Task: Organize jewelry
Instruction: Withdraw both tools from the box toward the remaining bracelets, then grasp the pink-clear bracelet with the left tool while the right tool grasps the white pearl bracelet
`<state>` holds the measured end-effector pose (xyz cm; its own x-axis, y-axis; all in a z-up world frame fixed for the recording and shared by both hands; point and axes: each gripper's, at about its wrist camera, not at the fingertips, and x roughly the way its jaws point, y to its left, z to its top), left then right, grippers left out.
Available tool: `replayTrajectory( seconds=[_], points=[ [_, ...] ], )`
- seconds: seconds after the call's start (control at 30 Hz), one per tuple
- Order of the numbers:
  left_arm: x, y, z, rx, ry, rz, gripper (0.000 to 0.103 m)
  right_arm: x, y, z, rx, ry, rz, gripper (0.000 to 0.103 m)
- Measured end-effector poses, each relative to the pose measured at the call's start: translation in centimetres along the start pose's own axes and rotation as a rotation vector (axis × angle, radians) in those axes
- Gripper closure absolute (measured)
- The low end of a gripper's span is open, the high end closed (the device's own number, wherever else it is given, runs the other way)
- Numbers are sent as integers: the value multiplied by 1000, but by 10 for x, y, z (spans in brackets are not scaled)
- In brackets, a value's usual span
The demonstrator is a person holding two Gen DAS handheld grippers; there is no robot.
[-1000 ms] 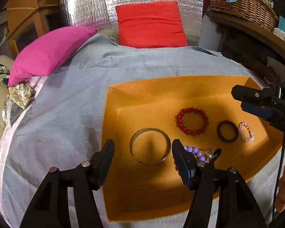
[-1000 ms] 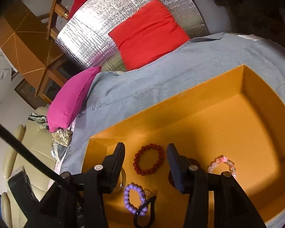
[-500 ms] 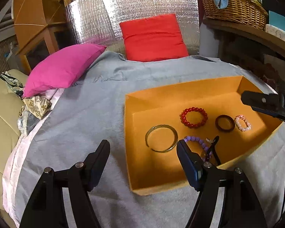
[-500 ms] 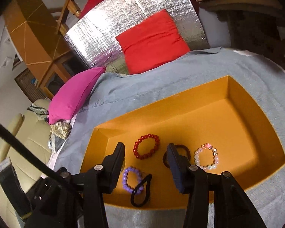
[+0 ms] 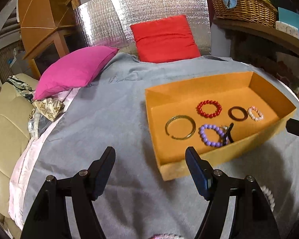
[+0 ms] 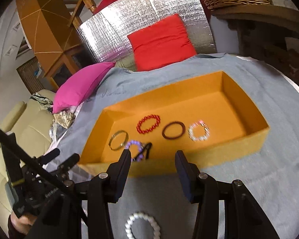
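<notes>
An orange box (image 5: 207, 157) (image 6: 209, 157) sits on the grey cloth. Inside lie a gold bangle (image 5: 180, 127) (image 6: 118, 139), a red bead bracelet (image 5: 209, 108) (image 6: 149, 123), a dark brown ring bracelet (image 5: 237, 113) (image 6: 173, 130), a pink-white bead bracelet (image 5: 255, 113) (image 6: 199, 130), a purple bead bracelet (image 5: 211, 135) (image 6: 135, 147) and a black hair tie (image 5: 228, 133) (image 6: 146, 149). A white bead bracelet (image 6: 142, 226) (image 5: 268, 197) lies on the cloth in front of the box. My left gripper (image 5: 150, 163) is open and empty, short of the box. My right gripper (image 6: 152, 166) is open and empty above the white bracelet.
A pink pillow (image 5: 75, 71) and a red pillow (image 5: 163, 39) lie at the back against a silver foil panel (image 5: 141, 14). A wicker basket (image 5: 243, 6) stands on a shelf at right. A beige sofa (image 5: 6, 123) is at left.
Both grippers have pulled back out of the box toward me and stay open. The white bead bracelet on the cloth has come into view.
</notes>
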<state>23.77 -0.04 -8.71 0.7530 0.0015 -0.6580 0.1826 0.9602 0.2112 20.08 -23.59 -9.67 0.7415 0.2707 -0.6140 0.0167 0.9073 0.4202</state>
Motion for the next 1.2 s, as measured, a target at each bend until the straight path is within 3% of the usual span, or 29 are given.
replayTrajectory(
  seconds=[0.2, 0.47, 0.8, 0.93, 1.1, 1.2],
  points=[
    [-4, 12, -19, 6, 28, 6, 30, -4, -7, -22, -18, 49, -24, 54],
    [-7, 39, -71, -30, 132, -32, 30, 3, -6, -60, -77, 164, 7, 54],
    [-13, 34, -119, -9, 224, -95, 30, 27, 3, -82, -113, 268, -13, 55],
    [-9, 30, -119, -4, 235, -121, 30, 32, 11, -84, -164, 262, -62, 62],
    [-6, 29, -118, -25, 236, -164, 30, 36, 20, -89, -252, 242, -137, 82],
    [-5, 28, -117, -21, 228, -192, 31, 36, 21, -90, -276, 224, -159, 87]
  ],
)
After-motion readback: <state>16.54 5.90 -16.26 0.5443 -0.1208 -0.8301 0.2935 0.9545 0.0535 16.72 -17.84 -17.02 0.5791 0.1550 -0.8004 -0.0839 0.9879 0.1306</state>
